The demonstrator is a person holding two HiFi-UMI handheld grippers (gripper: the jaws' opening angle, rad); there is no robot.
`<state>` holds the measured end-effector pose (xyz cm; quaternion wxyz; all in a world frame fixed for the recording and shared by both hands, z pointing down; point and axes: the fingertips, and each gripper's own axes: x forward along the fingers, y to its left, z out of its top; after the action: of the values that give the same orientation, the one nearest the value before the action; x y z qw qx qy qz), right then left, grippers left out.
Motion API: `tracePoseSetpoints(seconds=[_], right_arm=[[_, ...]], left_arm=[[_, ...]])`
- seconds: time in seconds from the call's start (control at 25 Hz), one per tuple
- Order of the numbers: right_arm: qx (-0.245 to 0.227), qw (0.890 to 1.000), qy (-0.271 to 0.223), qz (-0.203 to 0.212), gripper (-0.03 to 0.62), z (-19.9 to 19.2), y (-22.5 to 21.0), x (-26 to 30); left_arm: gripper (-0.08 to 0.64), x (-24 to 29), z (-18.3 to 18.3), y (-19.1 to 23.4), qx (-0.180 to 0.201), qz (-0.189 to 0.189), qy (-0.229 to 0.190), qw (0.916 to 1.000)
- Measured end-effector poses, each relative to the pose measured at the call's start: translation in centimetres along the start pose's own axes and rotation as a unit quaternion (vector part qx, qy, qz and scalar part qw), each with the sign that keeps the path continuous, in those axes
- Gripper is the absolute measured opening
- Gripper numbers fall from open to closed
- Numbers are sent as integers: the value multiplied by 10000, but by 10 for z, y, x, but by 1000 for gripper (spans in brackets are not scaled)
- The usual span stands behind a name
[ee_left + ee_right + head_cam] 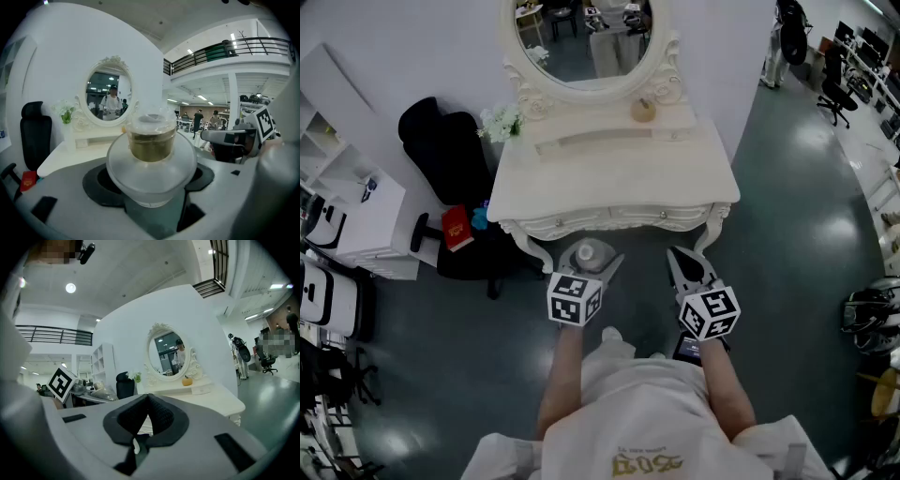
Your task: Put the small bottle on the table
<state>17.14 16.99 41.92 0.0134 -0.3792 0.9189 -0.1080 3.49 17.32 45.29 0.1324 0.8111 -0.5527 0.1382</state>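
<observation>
Frosted glass with a gold collar and a clear cap: the bottle (pixel 151 140) stands upright in the left gripper (pixel 150 182), whose dark pads close on its wide round body from both sides. It hangs in the air just short of the front edge of the table (pixel 609 183), not yet over the top. The right gripper (pixel 147 404) is empty, its pads pressed together, beside the left one. The table top is mostly bare; a small orange thing (pixel 643 110) and flowers (pixel 500 122) stand far back by the mirror (pixel 586 42), so they probably won't get in the way. The likelier trouble is the grip: smooth rounded glass could slip or tip if the jaws loosen before the base sits flat. Coming in too low could knock the bottle against the carved front edge, and setting it too near that edge risks a fall to the floor
</observation>
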Motion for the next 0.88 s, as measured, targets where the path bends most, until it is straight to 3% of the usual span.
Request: tracePoseSetpoints(seconds=[0.52,0.88], right_arm=[[-202,9998,31,29,12,3,4,-7],[-337,9988,293,-177,12,-10,-14,2]], left_arm=[[353,-7,2,-6,-33,-18,23,10000],[353,7,-4,8,-180,-4,102,9998]])
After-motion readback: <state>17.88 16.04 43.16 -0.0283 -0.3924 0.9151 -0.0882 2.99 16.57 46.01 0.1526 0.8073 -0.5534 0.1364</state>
